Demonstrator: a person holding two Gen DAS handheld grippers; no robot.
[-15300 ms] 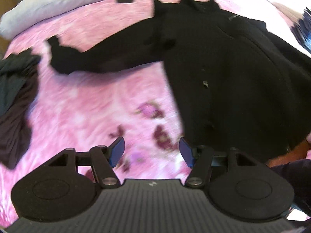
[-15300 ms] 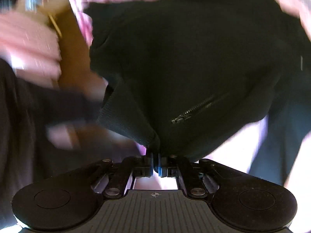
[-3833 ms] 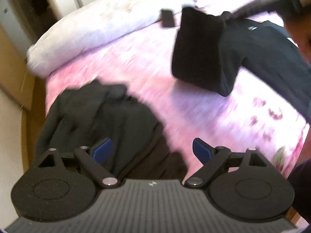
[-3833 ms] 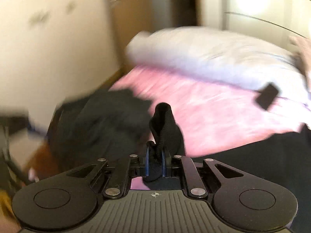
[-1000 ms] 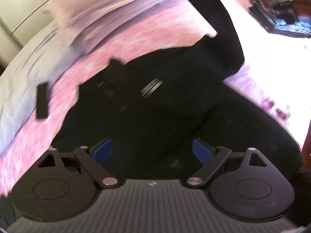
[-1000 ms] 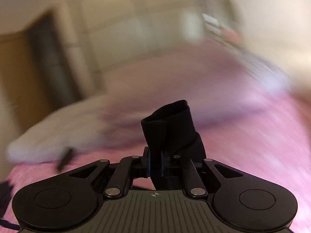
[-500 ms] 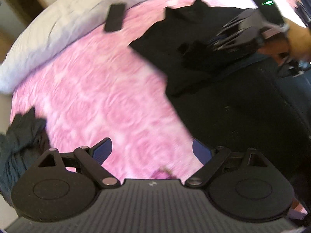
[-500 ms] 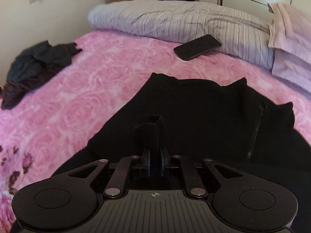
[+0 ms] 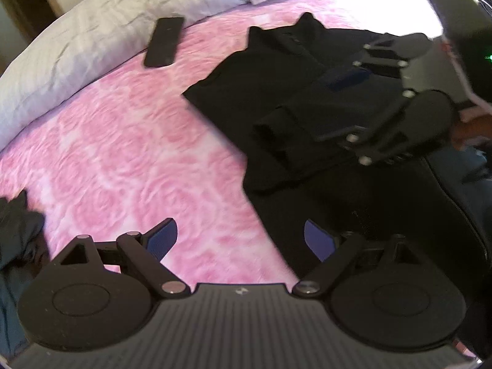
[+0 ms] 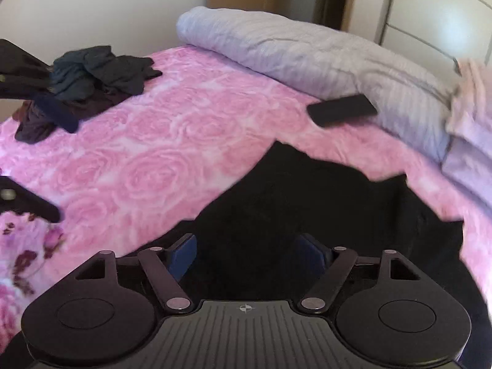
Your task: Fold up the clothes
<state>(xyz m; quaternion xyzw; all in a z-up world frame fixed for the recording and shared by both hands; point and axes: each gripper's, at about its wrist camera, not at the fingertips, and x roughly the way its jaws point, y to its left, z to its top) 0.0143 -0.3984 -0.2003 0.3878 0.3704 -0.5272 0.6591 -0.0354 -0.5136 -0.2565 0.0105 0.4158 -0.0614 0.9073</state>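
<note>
Pink rose-patterned bedding (image 9: 123,141) covers the bed, with a grey striped duvet (image 10: 307,49) rolled along its far side and a dark phone (image 9: 164,41) lying at the duvet's edge. On the bedding lies the black zip-neck sweater (image 9: 246,92), collar toward the pillows, with its sleeve (image 9: 295,135) now folded across the chest. A second ago the right hand-held gripper (image 10: 246,253) was pinching that sleeve's cuff in the air; its jaws are now opening, and the cloth lies loose below them, gripped by neither blue pad. That reads as the sleeve fold being delivered and let go. The left hand-held gripper (image 9: 238,238) stands spread wide with nothing between its fingers, hanging over the bedding at the sweater's near edge. A heap of dark clothes (image 10: 92,83) waits at the bed's far corner, well apart from the sweater. Judging by this, the sweater's body remains to be folded, and the heap after it.
</note>
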